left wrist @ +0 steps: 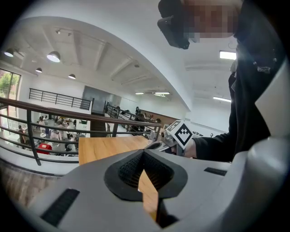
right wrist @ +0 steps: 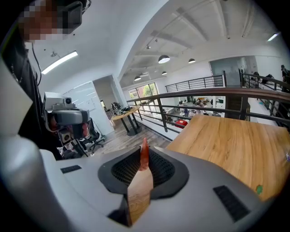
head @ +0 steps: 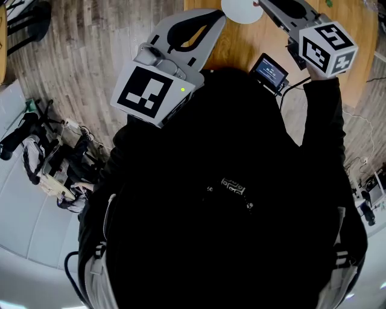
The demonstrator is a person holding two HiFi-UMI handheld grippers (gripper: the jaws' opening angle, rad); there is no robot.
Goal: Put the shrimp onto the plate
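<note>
pinched upright in the clenched jaws of the right gripper (right wrist: 143,166), a thin orange-red shrimp (right wrist: 144,149) hangs over the light wooden table (right wrist: 226,140), the left gripper (left wrist: 144,158) has its jaws pressed together on nothing, and the round white plate (head: 241,9) lies near the right gripper's tips.

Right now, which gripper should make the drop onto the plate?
Right. The right gripper already pinches the reddish shrimp, and in the head view its tip reaches next to the white plate. The left gripper has its jaws together on nothing.
</note>
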